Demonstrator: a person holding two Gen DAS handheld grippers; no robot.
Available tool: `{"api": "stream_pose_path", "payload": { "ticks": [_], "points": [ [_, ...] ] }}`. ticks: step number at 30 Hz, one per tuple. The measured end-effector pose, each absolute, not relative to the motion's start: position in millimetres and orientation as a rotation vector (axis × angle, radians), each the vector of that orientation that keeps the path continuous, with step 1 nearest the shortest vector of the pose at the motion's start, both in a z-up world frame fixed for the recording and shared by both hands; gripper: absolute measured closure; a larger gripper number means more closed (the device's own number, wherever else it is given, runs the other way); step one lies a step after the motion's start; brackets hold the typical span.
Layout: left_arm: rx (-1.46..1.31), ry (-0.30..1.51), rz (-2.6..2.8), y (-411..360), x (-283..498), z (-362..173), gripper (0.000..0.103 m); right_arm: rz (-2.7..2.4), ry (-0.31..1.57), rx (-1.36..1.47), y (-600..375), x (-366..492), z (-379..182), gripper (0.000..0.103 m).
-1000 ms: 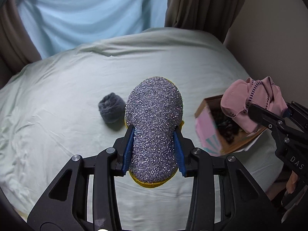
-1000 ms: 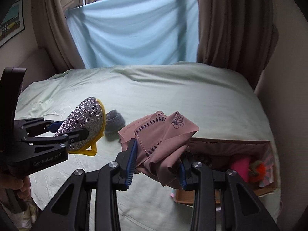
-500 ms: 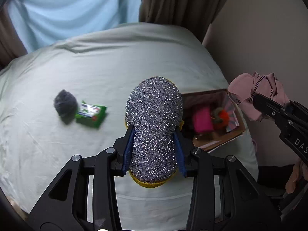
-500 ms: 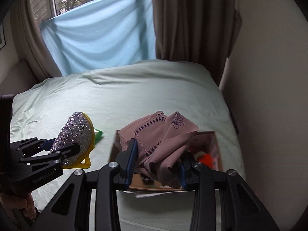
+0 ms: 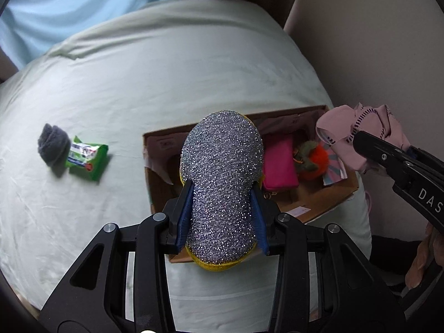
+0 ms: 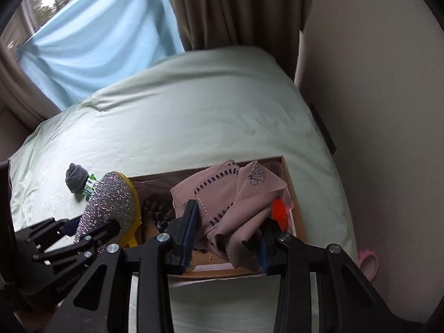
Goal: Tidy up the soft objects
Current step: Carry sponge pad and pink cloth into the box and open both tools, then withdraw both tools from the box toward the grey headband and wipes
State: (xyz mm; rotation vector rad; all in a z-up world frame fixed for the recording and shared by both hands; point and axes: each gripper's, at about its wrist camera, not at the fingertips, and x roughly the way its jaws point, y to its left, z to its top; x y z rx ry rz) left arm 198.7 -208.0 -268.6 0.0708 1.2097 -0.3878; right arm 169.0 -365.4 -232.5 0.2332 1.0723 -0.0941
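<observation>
My left gripper [image 5: 222, 216] is shut on a glittery silver sponge with a yellow rim [image 5: 222, 172] and holds it above the left half of an open cardboard box [image 5: 319, 208] on the bed. My right gripper [image 6: 226, 238] is shut on a bunched pink cloth [image 6: 227, 205] above the same box [image 6: 294, 194]; that cloth shows at the right in the left wrist view [image 5: 358, 136]. Inside the box lie a pink pouch [image 5: 279, 163] and an orange plush [image 5: 313, 163]. The sponge shows at the left in the right wrist view [image 6: 111, 205].
A grey rolled sock [image 5: 52, 145] and a green packet [image 5: 86, 161] lie on the pale green bedsheet [image 5: 166, 69] left of the box. A beige wall [image 5: 374, 41] and brown curtain [image 6: 236, 8] stand close to the right and behind.
Both grippers have swung right and over the box with their loads. The box now sits directly under the sponge and the cloth; the sock and packet have shifted left in view.
</observation>
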Motion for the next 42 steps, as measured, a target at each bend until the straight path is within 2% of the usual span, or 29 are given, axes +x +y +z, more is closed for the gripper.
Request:
{"api": "stream_pose_path", "payload": {
  "ticks": [9,12,13,14,15,16,17,18,29,42],
  "points": [
    [0.105,1.373,-0.383,-229,230,-319,0.068,-0.119,1.206,0.383,-377,206,-282,0.069],
    [0.111,1.415,-0.396,-229,234,-327,0.067,-0.115,1.233,0.409,-379,214,-290,0.065],
    [0.116,1.429,-0.397,-230,234,-328,0.054,-0.109,1.242,0.424,-379,217,-293,0.063],
    [0.123,1.429,-0.401,-230,234,-327,0.03,-0.1,1.256,0.443,-379,220,-296,0.058],
    [0.139,1.417,-0.401,-230,232,-325,0.018,-0.092,1.268,0.461,-379,222,-300,0.051],
    [0.159,1.401,-0.397,-229,230,-322,0.0,-0.089,1.268,0.471,-379,224,-301,0.032],
    [0.177,1.383,-0.4,-228,226,-319,0.0,-0.082,1.26,0.479,-380,224,-301,0.009],
    [0.191,1.378,-0.406,-227,223,-318,0.0,-0.072,1.245,0.487,-380,223,-299,0.001],
    [0.111,1.406,-0.416,-206,214,-311,0.0,-0.069,1.213,0.44,-382,212,-285,0.0],
    [0.073,1.273,-0.39,-174,185,-247,0.0,-0.047,1.147,0.387,-371,173,-229,0.0]
  ]
}}
